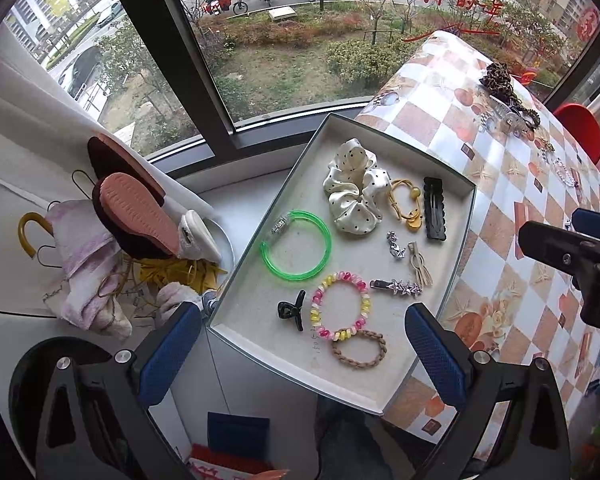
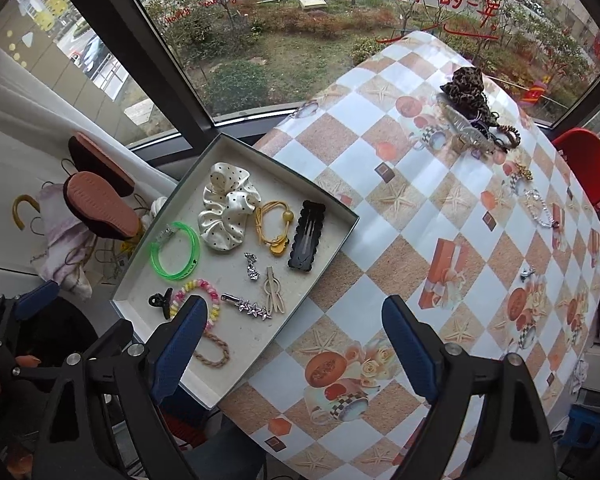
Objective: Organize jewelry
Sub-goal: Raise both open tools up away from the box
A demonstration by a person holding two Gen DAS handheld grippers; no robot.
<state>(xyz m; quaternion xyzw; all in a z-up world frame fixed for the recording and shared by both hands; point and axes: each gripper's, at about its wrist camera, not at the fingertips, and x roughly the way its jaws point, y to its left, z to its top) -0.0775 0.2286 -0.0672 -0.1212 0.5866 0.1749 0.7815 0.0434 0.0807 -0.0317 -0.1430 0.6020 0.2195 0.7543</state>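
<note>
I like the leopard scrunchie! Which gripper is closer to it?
Right, probably. The right gripper hovers over the tablecloth before the leopard scrunchie; the left gripper hovers over the tray.

The tray (image 1: 396,396) looks like matt grey card, its floor faintly speckled. In it, the scrunchie (image 1: 354,186) near the far edge is glossy satin cloth, the bangle (image 1: 298,244) clear shiny green plastic, the hair clip (image 1: 435,208) smooth black plastic with a sheen. The star clip (image 1: 398,287) glitters like metal. At the near edge lies a braided hair tie (image 1: 359,349), matt and ropy. The tablecloth (image 2: 380,168) looks like glossy vinyl. Both grippers' fingers (image 2: 178,344) carry rough, dimpled blue pads.
</note>
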